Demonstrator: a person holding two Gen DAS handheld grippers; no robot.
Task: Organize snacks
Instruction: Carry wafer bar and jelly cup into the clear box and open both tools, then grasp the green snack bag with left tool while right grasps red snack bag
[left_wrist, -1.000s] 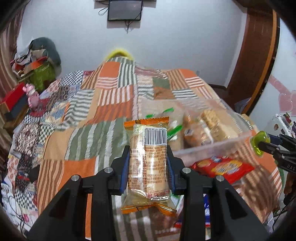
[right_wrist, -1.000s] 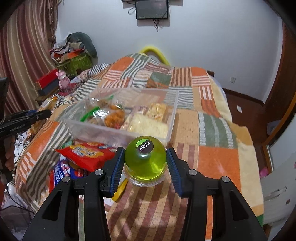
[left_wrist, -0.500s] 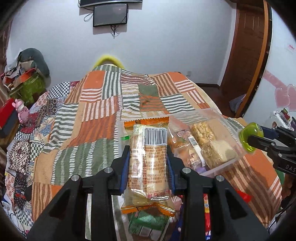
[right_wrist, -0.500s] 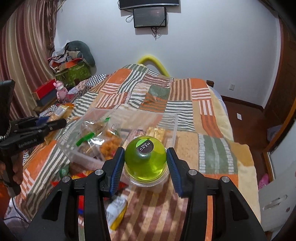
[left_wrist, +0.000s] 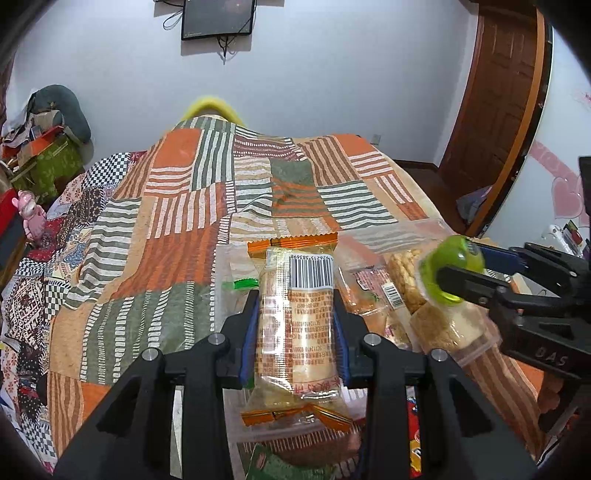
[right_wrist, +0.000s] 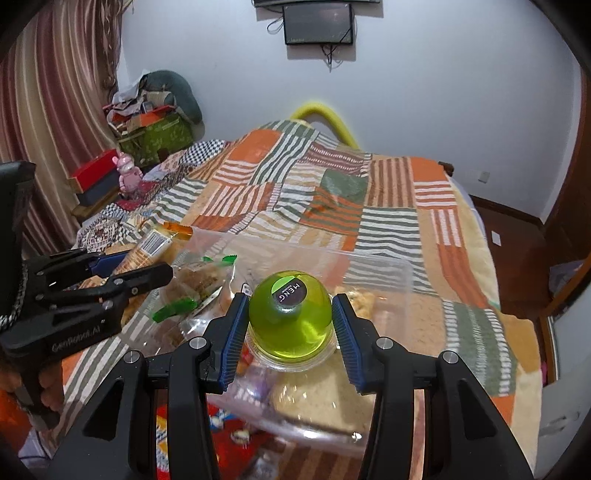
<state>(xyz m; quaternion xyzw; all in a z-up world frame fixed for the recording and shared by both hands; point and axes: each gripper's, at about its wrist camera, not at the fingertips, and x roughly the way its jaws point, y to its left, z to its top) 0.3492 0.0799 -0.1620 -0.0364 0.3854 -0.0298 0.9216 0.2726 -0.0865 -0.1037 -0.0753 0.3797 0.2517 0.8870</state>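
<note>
My left gripper (left_wrist: 295, 328) is shut on an orange-edged cracker packet (left_wrist: 295, 325) with a barcode and holds it above the left part of the clear plastic box (left_wrist: 373, 236). My right gripper (right_wrist: 290, 325) is shut on a green jelly cup (right_wrist: 290, 319) and holds it above the box's (right_wrist: 380, 266) near right part. The box holds several wrapped snacks (right_wrist: 199, 284). Each gripper shows in the other view: the right one with the cup (left_wrist: 452, 271), the left one with the packet (right_wrist: 147, 249).
The box sits on a patchwork bedspread (left_wrist: 207, 206). A red snack bag (right_wrist: 221, 432) and other packets (left_wrist: 273, 461) lie in front of the box. Clutter and a pink toy (right_wrist: 127, 173) stand left of the bed. A door (left_wrist: 495, 96) is at the right.
Both grippers have moved forward and inward with their snacks, from in front of the box to over it. The box now lies under both.
</note>
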